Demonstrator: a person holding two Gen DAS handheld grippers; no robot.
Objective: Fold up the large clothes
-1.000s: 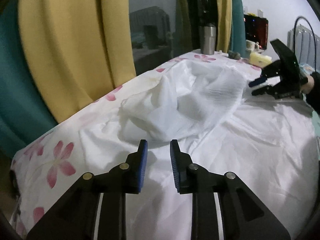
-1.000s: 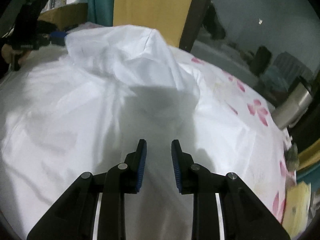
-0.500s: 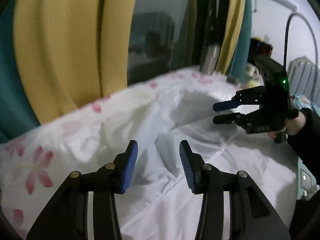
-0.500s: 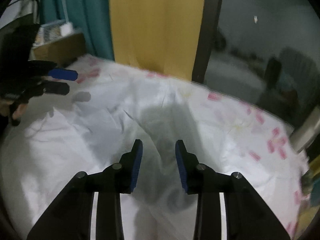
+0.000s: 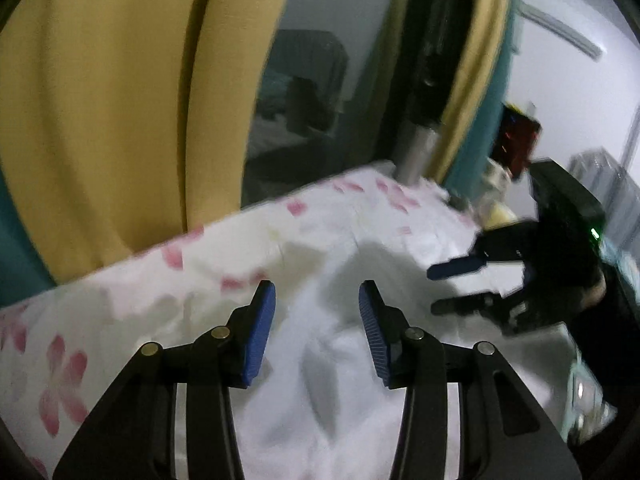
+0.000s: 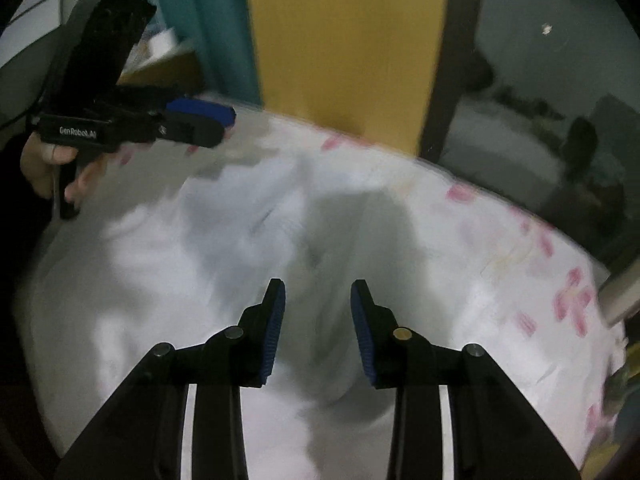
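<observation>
A large white garment (image 5: pixel 320 368) lies rumpled and low on a sheet with pink flowers (image 5: pixel 120 280). My left gripper (image 5: pixel 316 286) hovers above it, open, with nothing between its blue pads. The right gripper (image 5: pixel 432 289) shows at the right of this view, held sideways in a hand, its fingers apart and empty. In the right wrist view the white garment (image 6: pixel 192 264) spreads under my right gripper (image 6: pixel 318 282), which is open over a grey shadow. The left gripper (image 6: pixel 226 126) hangs at the upper left, held by a hand (image 6: pixel 44 164). Both views are blurred.
Yellow curtains (image 5: pixel 120 100) and a teal curtain (image 6: pixel 208 28) hang behind the far edge, beside a dark window (image 5: pixel 304 80). A steel flask (image 5: pixel 416 152) stands at the far corner, near a red box (image 5: pixel 520 140). The flowered sheet (image 6: pixel 532 264) runs right.
Both grippers have risen off the cloth and opened wider. The raised heap of white cloth has dropped flat. The two grippers now stand closer to each other.
</observation>
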